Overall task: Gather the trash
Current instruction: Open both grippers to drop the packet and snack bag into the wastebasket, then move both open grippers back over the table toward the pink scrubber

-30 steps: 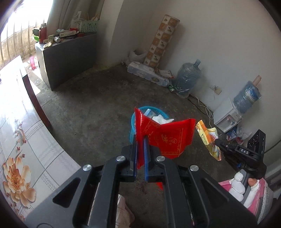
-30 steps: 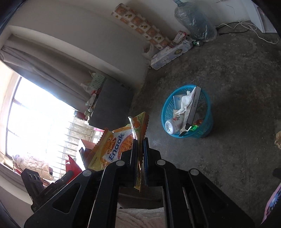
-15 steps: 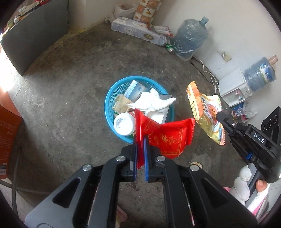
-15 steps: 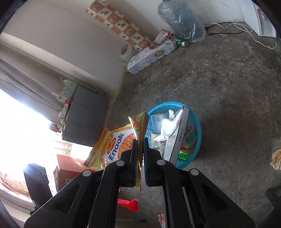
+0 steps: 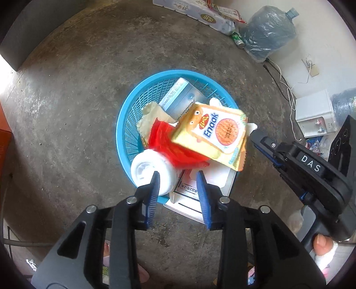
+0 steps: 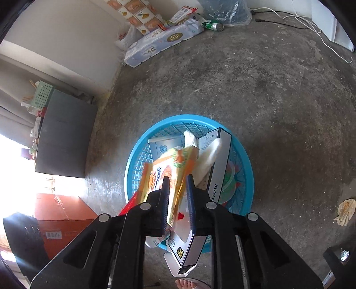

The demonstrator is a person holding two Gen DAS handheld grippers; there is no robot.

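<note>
A blue plastic basket point(image 5: 126, 124) stands on the concrete floor, full of boxes, tissue and a white cup point(image 5: 146, 171). My left gripper point(image 5: 176, 180) is open just above its near rim. The red wrapper point(image 5: 175, 153) lies loose in the basket. The yellow Enaak snack bag point(image 5: 211, 137) is over the basket, falling free beside my right gripper. In the right wrist view my right gripper point(image 6: 178, 180) is open over the basket point(image 6: 133, 164), with the snack bag point(image 6: 169, 169) slipping out between its jaws.
A crumpled paper point(image 6: 344, 211) lies on the floor to the right. Water jugs point(image 5: 267, 37), a tissue pack point(image 5: 200, 13), a can point(image 5: 238, 40), cables and a white appliance point(image 5: 316, 113) line the wall. A grey cabinet point(image 6: 64, 137) and an orange box point(image 6: 62, 215) stand left.
Both grippers moved down over the basket and opened. The red wrapper dropped into the basket and the snack bag is coming out of the right gripper.
</note>
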